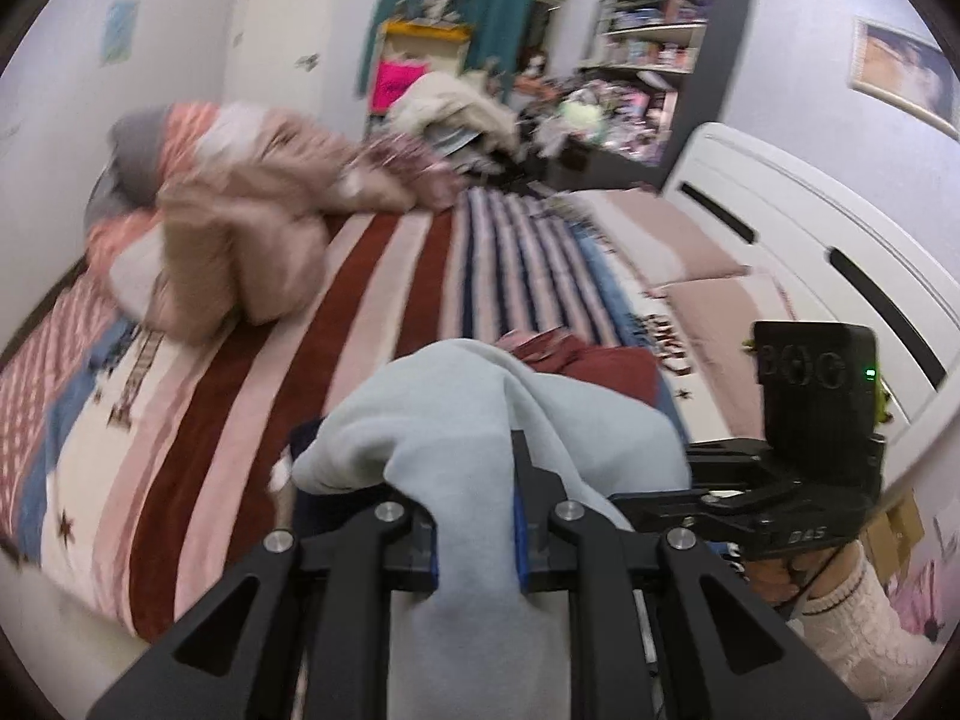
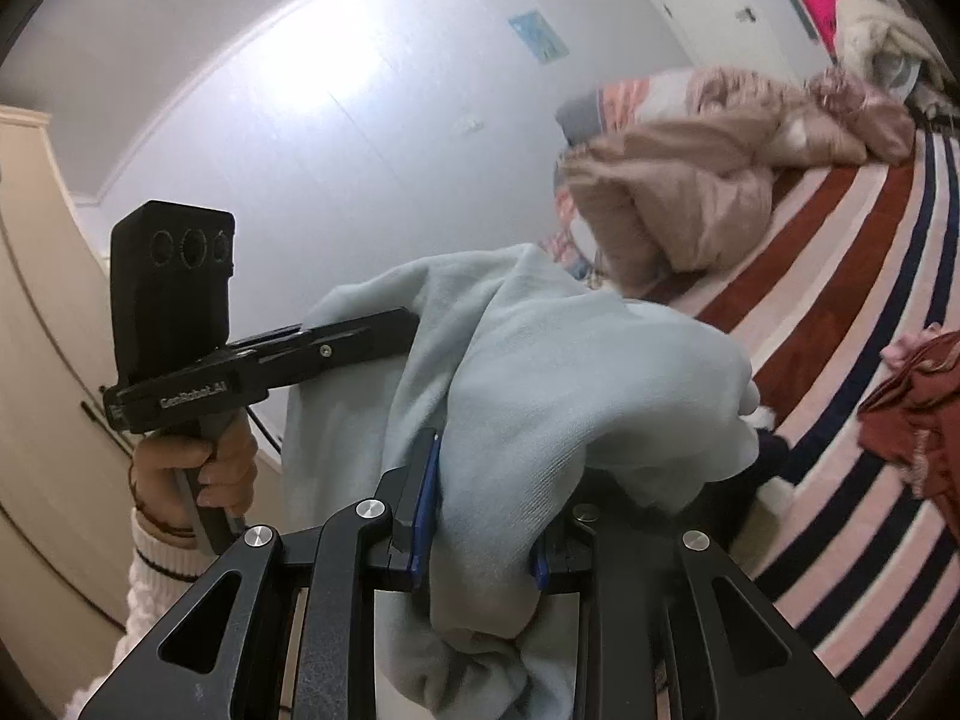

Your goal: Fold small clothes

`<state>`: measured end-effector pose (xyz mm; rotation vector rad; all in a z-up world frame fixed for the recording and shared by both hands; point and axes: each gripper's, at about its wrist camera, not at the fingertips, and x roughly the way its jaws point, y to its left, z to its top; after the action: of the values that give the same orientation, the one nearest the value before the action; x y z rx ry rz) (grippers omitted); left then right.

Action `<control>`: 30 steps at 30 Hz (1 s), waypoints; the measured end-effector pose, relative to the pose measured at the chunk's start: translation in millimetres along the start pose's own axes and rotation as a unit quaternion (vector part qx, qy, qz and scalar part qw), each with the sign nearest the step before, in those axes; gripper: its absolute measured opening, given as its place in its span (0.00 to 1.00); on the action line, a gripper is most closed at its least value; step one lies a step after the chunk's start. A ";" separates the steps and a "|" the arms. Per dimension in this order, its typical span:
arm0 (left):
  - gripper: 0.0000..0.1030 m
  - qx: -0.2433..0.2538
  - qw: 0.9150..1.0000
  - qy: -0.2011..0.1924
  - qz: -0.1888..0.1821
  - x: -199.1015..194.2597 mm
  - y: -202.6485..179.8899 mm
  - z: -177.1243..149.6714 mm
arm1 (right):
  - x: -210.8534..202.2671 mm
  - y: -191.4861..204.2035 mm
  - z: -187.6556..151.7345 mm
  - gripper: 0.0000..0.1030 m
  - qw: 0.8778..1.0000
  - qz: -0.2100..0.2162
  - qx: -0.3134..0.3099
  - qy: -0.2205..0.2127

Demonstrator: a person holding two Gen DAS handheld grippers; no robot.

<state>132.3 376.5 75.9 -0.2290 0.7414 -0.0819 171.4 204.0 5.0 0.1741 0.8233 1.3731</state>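
A light blue garment hangs bunched between both grippers, lifted above the striped bed. My left gripper is shut on the blue cloth, which drapes over and hides the left finger. My right gripper is shut on the same garment, whose folds cover its fingertips. The right gripper's body shows in the left wrist view; the left one shows in the right wrist view. A dark red garment lies crumpled on the bed; it also shows in the left wrist view.
A striped bedspread covers the bed. A beige jacket is heaped at the far end. A white headboard runs along the right. A cluttered shelf and a clothes pile stand beyond.
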 end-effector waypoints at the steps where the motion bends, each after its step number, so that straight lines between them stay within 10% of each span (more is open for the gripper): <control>1: 0.14 -0.009 1.000 0.005 0.002 5.7 8.1 -2.7 | 10.7 -2.8 0.8 0.19 1.000 -0.003 0.006 0.008; 13: 0.36 -0.092 0.995 0.039 0.017 61.3 74.5 -40.2 | 86.2 -56.8 -15.9 0.30 0.993 -0.075 0.052 0.075; 19: 0.51 -0.082 0.996 0.028 0.029 52.8 66.1 -38.3 | 71.0 -57.6 -15.8 0.49 0.992 -0.101 0.038 0.068; 30: 0.58 -0.060 0.995 -0.023 0.079 8.4 38.0 -25.3 | 24.7 -52.9 -16.4 0.50 0.993 -0.108 0.030 0.033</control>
<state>121.1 407.6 43.4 -0.2846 0.7166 0.1184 202.8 208.5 -46.6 0.0842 0.9132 1.1569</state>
